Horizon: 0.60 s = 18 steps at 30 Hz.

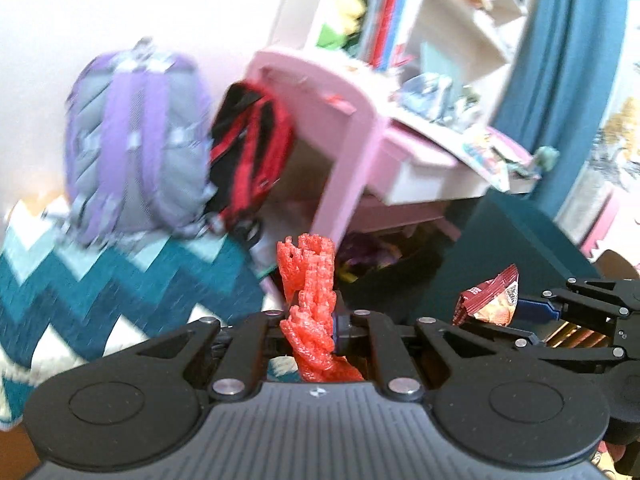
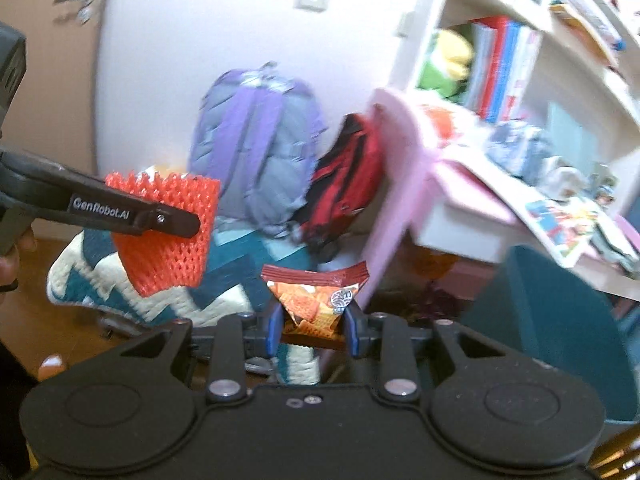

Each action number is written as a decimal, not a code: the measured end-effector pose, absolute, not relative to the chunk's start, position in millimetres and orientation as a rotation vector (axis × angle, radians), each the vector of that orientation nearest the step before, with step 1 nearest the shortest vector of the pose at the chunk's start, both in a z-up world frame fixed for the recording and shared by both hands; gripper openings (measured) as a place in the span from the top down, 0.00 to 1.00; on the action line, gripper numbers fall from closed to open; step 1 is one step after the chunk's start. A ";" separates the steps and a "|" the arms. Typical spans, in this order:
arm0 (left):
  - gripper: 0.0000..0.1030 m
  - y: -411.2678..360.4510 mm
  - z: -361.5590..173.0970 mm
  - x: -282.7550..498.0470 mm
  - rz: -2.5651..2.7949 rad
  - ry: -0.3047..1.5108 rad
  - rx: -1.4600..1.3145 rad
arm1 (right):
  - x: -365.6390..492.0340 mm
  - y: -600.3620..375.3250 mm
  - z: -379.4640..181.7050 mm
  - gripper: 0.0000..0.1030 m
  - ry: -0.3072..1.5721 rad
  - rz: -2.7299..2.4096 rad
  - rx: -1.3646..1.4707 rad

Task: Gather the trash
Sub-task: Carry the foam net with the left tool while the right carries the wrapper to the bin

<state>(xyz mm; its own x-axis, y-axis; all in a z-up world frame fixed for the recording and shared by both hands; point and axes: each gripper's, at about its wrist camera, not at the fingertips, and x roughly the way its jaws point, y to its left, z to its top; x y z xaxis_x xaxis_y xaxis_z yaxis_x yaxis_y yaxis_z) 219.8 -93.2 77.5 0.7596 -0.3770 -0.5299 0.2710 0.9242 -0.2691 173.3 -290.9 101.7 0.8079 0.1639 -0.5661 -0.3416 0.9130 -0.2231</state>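
Note:
My left gripper is shut on a red foam net sleeve, held in the air; in the right wrist view that gripper and the sleeve show at the left. My right gripper is shut on a red-brown snack wrapper; in the left wrist view it holds the wrapper at the right. A dark teal bin stands at the right, also in the left wrist view.
A purple backpack and a red-black bag lean against the wall. A pink desk with books and papers stands to the right. A teal zigzag rug covers the floor.

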 end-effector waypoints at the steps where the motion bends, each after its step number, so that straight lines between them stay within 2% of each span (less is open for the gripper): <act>1: 0.89 -102.0 85.5 221.6 -0.371 0.602 -0.166 | 172.6 -299.4 109.0 0.72 0.562 0.254 -0.320; 11: 0.89 -194.4 147.1 239.0 -0.527 0.507 -0.052 | 173.6 -400.2 169.3 0.72 0.504 0.036 -0.232; 18: 0.89 -262.5 171.3 250.1 -0.634 0.487 -0.018 | 182.1 -460.4 175.7 0.72 0.531 -0.081 -0.193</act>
